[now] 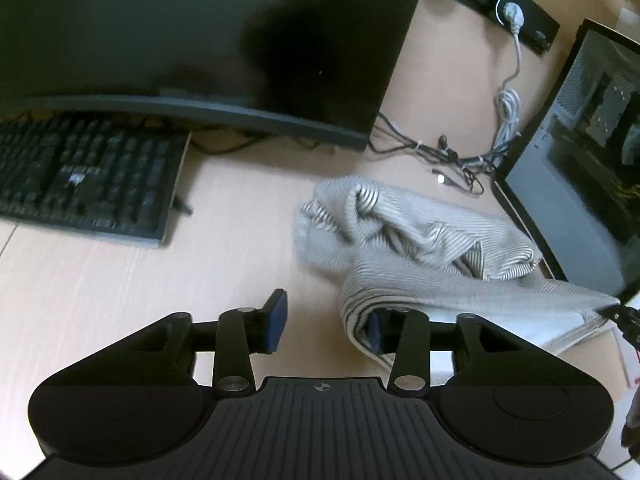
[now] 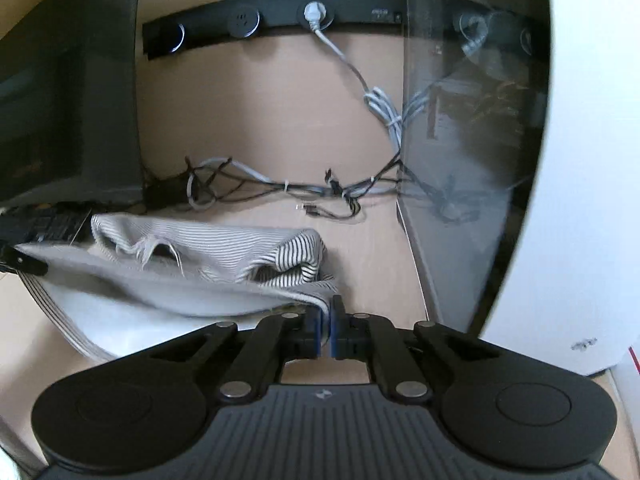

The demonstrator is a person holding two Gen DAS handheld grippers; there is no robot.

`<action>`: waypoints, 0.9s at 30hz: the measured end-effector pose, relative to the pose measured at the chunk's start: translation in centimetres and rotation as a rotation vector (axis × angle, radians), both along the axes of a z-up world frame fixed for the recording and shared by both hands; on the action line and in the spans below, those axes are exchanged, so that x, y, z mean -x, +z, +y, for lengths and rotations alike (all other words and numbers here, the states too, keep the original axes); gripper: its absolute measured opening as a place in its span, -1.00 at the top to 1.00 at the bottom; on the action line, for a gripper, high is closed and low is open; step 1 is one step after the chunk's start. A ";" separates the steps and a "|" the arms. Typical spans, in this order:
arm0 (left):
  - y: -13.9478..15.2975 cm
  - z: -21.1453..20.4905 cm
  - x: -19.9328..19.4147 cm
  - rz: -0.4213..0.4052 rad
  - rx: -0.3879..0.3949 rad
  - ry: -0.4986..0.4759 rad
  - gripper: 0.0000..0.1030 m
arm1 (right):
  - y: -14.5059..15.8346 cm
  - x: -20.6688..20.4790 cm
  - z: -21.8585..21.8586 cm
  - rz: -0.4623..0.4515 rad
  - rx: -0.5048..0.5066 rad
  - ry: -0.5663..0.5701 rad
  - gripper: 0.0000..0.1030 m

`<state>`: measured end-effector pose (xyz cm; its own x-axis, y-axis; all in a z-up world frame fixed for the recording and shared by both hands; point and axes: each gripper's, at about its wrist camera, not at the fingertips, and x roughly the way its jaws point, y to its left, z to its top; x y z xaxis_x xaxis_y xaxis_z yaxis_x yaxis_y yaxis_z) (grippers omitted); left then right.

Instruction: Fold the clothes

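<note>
Over at the left edge of the surface (image 1: 100, 280) we see the black keyboard (image 1: 88, 176) lying under the dark monitor (image 1: 200, 40), well apart from the work. Our left tool (image 1: 328, 324) is spread wide, one blue pad over bare wood and the other tucked against a rolled edge of the striped garment (image 1: 420, 240), so nothing is pinched there yet; we'd say it is lining up to take that edge. The garment lies bunched mid-surface, between the monitor and the computer case (image 1: 580, 160). Our right tool (image 2: 325, 330) is pressed together on a corner of the cloth, drawing a hem taut, likely to spread it for a fold. Behind, loose cables (image 2: 300, 192) trail toward the power strip (image 2: 280, 20) along the far edge; the case's glass wall crowds the right, leaving us little room to swing.
</note>
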<state>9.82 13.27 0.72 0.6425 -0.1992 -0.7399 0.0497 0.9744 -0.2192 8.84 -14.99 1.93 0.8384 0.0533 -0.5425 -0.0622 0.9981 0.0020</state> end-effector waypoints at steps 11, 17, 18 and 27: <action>-2.4 2.2 3.3 0.148 -0.004 -0.093 -0.57 | -0.7 4.0 -1.9 0.071 0.025 0.002 0.45; 1.2 -3.2 -0.3 -0.025 0.183 -0.253 -0.87 | 1.2 1.3 0.3 -0.002 -0.128 0.049 0.43; 0.9 -4.2 -1.0 -0.024 0.199 -0.281 -0.88 | 0.9 0.4 1.0 0.008 -0.156 0.063 0.39; -4.9 -5.3 -1.8 0.152 0.111 -0.441 -0.91 | -6.1 -1.3 2.9 0.303 -0.129 -0.015 -0.72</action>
<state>11.62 7.96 -4.16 0.3651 -0.5118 -0.7777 0.4127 0.8377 -0.3576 10.15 -12.05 -4.14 0.6412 0.1267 -0.7568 -0.0252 0.9892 0.1442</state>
